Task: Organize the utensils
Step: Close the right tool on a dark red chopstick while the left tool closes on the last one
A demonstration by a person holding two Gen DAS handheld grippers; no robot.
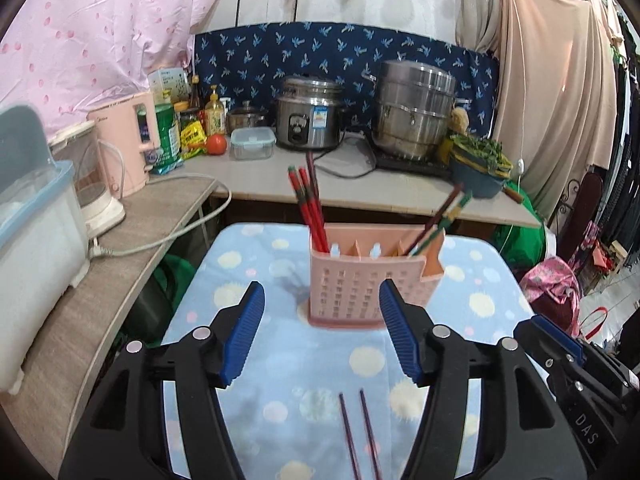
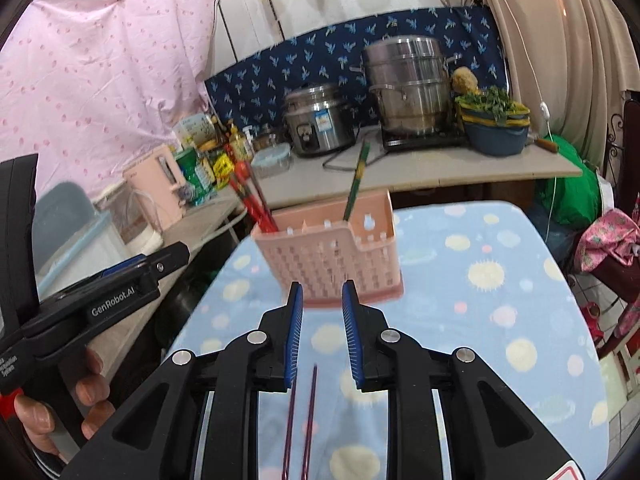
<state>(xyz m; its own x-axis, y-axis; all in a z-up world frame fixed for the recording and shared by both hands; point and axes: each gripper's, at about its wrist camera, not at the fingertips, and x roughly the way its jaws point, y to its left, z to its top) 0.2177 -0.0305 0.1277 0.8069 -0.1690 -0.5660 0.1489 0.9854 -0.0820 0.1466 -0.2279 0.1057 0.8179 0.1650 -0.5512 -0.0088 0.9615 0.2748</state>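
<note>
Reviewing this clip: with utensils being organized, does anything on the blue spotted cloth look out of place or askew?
Yes: a dark purple chopstick pair lies loose on the cloth in front of the pink holder, while the other chopsticks stand inside. The green pair leans sharply sideways.

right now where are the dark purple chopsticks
The dark purple chopsticks lie flat on the dotted blue cloth, nearer the cameras than the pink holder, low centre in both wrist views.

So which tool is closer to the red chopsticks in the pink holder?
Left, it seems. The left tool faces the red chopsticks almost straight ahead; the right tool has them off to its left.
</note>
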